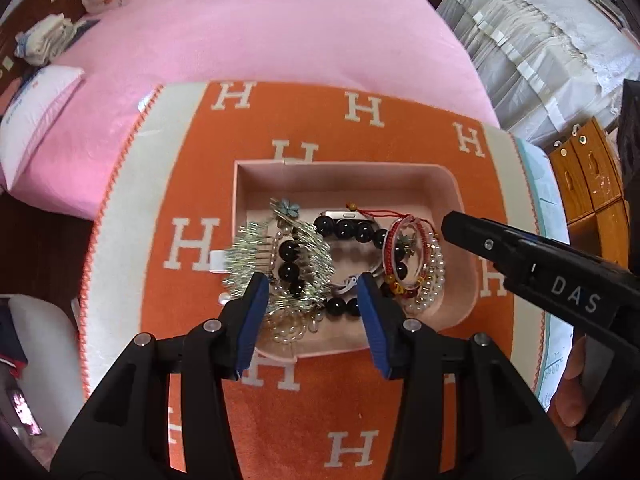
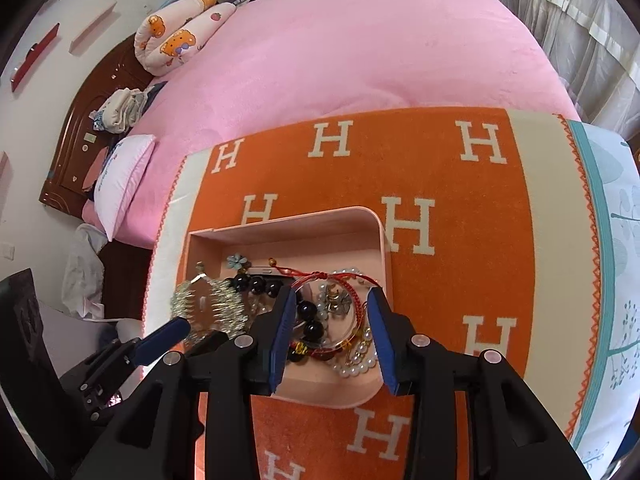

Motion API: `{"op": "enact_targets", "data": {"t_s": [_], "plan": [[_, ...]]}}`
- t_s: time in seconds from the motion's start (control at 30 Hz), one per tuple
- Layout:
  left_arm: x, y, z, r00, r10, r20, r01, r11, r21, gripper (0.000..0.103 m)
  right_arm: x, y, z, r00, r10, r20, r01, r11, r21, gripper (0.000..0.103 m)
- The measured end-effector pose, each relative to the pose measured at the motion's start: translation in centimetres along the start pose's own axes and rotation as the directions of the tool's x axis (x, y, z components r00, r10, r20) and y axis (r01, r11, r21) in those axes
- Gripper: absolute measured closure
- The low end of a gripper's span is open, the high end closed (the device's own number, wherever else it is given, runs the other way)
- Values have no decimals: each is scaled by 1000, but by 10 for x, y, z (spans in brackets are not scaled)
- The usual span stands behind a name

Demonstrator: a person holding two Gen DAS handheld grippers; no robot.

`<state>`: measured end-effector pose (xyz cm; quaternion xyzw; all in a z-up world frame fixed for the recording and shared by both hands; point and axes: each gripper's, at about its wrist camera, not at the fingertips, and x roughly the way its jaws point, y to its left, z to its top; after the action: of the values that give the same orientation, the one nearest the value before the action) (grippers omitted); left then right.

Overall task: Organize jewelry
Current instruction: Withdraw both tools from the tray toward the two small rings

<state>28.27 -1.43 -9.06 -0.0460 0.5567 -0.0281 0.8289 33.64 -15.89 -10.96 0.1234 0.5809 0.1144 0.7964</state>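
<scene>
A pink tray (image 1: 404, 171) (image 2: 288, 220) sits on an orange blanket with white H letters (image 1: 188, 184) (image 2: 460, 280). It holds a silver comb-like hairpiece (image 1: 256, 256) (image 2: 208, 304), a black bead bracelet (image 1: 348, 229) (image 2: 256, 284), a watch (image 1: 340, 214), a clear bangle with red cord (image 1: 400, 252) (image 2: 340, 292) and pearl strands (image 1: 434, 276) (image 2: 360, 364). My left gripper (image 1: 312, 292) is open above the tray's left half, near the hairpiece. My right gripper (image 2: 332, 312) is open above the bangle and pearls; it also shows in the left wrist view (image 1: 520, 252).
The blanket lies on a pink bed (image 1: 280, 32) (image 2: 360, 40). Pillows (image 2: 124, 176) and a plush cushion (image 2: 176, 36) lie at the bed's far left by a wooden headboard (image 2: 76, 120). Curtains (image 1: 540, 40) hang at the right. A wooden cabinet (image 1: 588, 184) stands right.
</scene>
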Motion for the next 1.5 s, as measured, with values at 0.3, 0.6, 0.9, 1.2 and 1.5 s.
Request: {"op": "enact_targets", "data": {"t_s": [0.3, 0.6, 0.9, 1.2, 1.5], "plan": [[-49, 17, -22, 998, -13, 57, 14, 1000, -20, 56, -41, 6, -28, 999, 13, 40, -13, 1000, 1, 65], [-107, 54, -59, 993, 20, 116, -14, 999, -49, 56, -81, 16, -71, 997, -7, 77, 9, 1000, -24, 60], [-148, 85, -106, 990, 33, 140, -25, 998, -63, 56, -116, 53, -128, 993, -23, 117, 37, 992, -123, 60], [-159, 82, -169, 993, 13, 117, -14, 1000, 6, 56, -122, 92, -196, 995, -8, 102, 35, 965, -261, 60], [-132, 84, -228, 996, -3, 90, -3, 998, 68, 56, -102, 105, -271, 992, 15, 126, 35, 922, -386, 60]]}}
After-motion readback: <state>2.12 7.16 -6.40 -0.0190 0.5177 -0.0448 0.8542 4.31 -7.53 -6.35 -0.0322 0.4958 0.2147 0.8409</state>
